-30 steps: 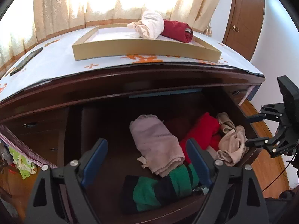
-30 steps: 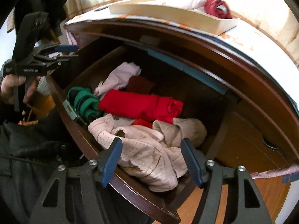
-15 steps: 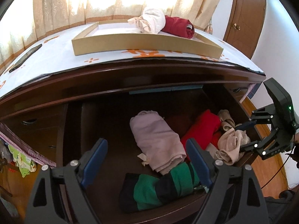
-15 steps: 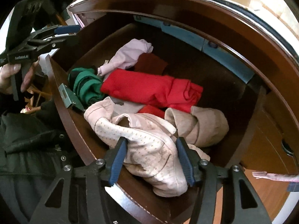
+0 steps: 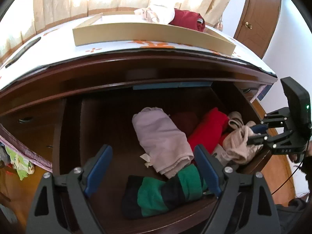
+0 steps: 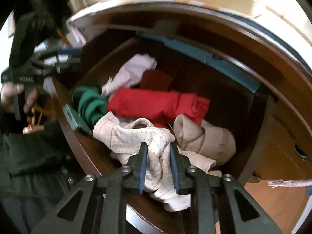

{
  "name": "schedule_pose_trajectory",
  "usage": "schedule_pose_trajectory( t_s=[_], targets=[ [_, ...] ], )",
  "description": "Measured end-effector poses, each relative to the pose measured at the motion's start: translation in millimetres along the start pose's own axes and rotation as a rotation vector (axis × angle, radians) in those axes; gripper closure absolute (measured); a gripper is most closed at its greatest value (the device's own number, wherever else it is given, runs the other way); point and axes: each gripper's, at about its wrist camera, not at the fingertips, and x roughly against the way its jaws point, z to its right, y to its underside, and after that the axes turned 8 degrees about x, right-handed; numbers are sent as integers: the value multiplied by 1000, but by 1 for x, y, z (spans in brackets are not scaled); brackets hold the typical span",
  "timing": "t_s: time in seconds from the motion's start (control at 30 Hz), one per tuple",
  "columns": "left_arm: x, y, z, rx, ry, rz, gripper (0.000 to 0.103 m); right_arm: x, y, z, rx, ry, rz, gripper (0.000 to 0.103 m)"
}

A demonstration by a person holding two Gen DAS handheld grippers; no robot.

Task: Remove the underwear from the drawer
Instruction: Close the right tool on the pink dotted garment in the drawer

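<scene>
The dotted cream underwear (image 6: 136, 142) lies bunched over the front rim of the open drawer (image 6: 81, 148), at six o'clock in the right wrist view. The right gripper (image 6: 158, 150) is closing, its blue pads pinching a fold of that cloth. At twelve o'clock from it lies a red garment (image 6: 156, 103), at ten a green striped roll (image 6: 89, 103). The left gripper (image 5: 154, 167) hangs wide, released, above the drawer.

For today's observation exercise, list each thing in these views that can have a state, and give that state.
Drawer: pulled open, clothes inside.
Right gripper: closing, dotted pale underwear bunched between its fingers.
Left gripper: open, empty, above the drawer.
Red garment: folded, lying in drawer.
Tray: on top, holding clothes.
Door: closed.
</scene>
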Motion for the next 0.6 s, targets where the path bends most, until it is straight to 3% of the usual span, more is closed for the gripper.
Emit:
schedule_pose_trajectory(
  t_s=[0.3,0.47,0.6],
  targets=[
    [1,-8,7,-21,-12,5,16,18,-9,23,-158,0,128,80],
    [-8,-14,10,-41,-40,-20,16,12,-17,25,-167,26,118,80],
    [-15,-17,14,-69,-58,-45,16,-1,-22,17,-128,35,81,73]
  ],
)
